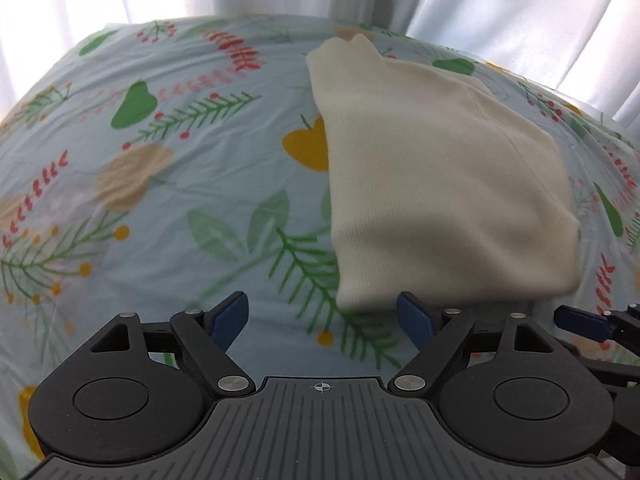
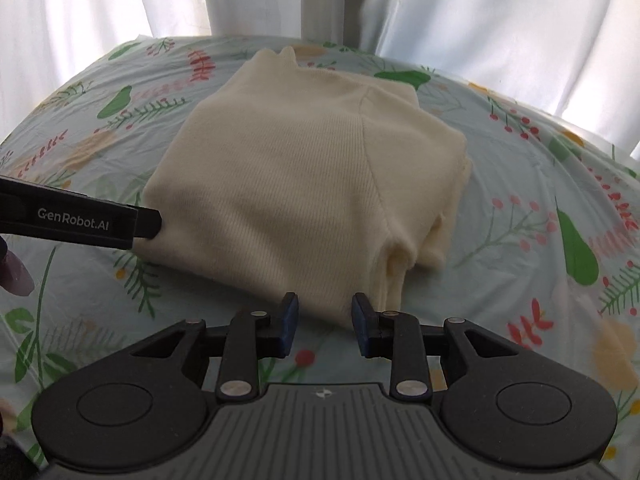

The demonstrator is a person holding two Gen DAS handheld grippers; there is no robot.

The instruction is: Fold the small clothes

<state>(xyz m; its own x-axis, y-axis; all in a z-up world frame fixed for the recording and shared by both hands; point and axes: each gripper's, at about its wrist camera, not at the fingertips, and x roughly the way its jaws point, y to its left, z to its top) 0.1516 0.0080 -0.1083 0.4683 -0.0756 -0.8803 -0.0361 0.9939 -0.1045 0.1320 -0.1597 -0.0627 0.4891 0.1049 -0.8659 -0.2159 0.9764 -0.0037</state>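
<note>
A cream ribbed knit garment (image 2: pixel 304 176) lies folded into a compact stack on the floral sheet; it also shows in the left wrist view (image 1: pixel 440 184). My left gripper (image 1: pixel 322 314) is open and empty, its fingers wide apart just in front of the garment's near left corner. My right gripper (image 2: pixel 325 322) is open and empty, its blue pads (image 2: pixel 290 316) just short of the garment's near edge. The left gripper's black finger (image 2: pixel 120 226) touches the garment's left side in the right wrist view. The right gripper's blue fingertip (image 1: pixel 580 322) shows at the right edge of the left wrist view.
The light blue sheet (image 1: pixel 180 168) with leaf and berry prints covers the whole surface. White curtains (image 2: pixel 480 8) hang close behind its far edge.
</note>
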